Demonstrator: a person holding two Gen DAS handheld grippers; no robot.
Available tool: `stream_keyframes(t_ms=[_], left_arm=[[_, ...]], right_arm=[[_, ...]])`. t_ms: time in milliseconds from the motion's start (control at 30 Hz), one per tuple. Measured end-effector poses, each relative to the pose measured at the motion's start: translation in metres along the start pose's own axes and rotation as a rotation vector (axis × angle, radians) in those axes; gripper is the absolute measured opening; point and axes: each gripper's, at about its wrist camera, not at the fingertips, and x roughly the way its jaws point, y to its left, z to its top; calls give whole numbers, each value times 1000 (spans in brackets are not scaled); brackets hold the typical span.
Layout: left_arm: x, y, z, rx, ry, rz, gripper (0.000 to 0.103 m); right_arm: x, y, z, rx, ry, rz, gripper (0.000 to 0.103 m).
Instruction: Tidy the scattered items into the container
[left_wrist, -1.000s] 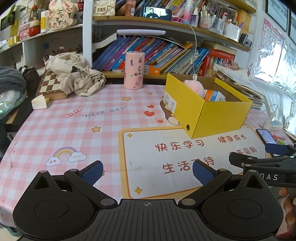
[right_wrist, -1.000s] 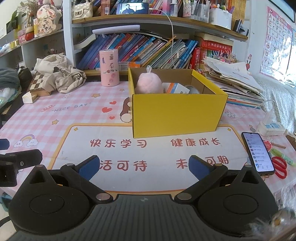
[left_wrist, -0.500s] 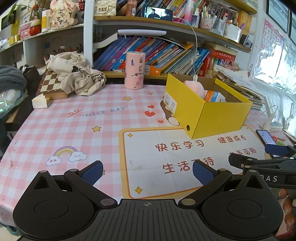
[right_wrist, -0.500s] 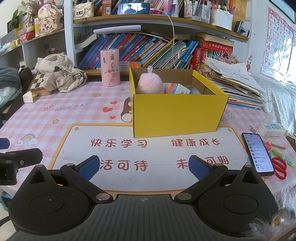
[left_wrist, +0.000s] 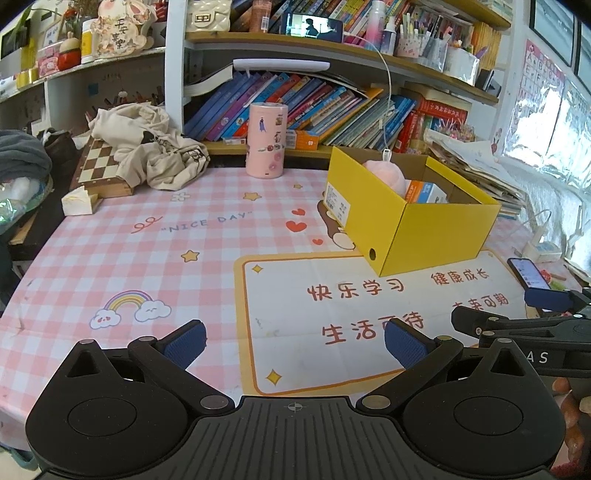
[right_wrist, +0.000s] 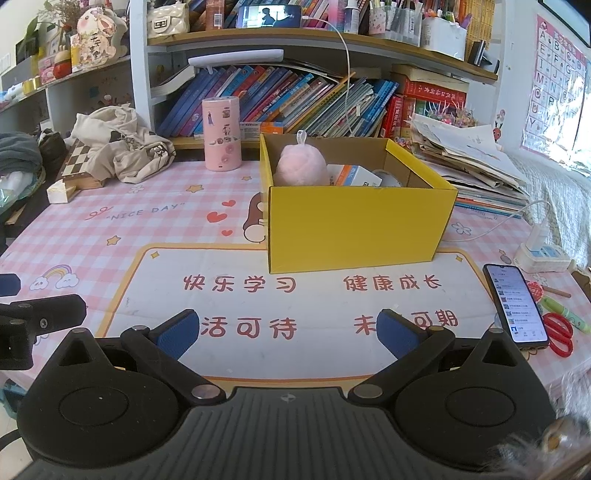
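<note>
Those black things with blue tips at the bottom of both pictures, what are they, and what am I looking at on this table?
They are hand-held tongs, one in each of a person's hands, each with a wide-angle camera looking forward along its two blue-padded fingers. One picture looks out from the left tongs, the other from the right tongs. Both are open and hold nothing.

They hover over a pink checked tablecloth. On it stands an open yellow box that already contains a pink fluffy ball and a small orange and white carton. To the right of the box lie a smartphone, red scissors and a green pen. Further back are a pink cylindrical tin, a chessboard with a beige garment heaped on it, and shelves of books.
</note>
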Motion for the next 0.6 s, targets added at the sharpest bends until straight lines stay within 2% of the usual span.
stream_keyframes(t_ms=[600], left_arm=[[1,4,0,-16,6,-16,103]], right_arm=[[3,3,-2,-5,10,1,103]])
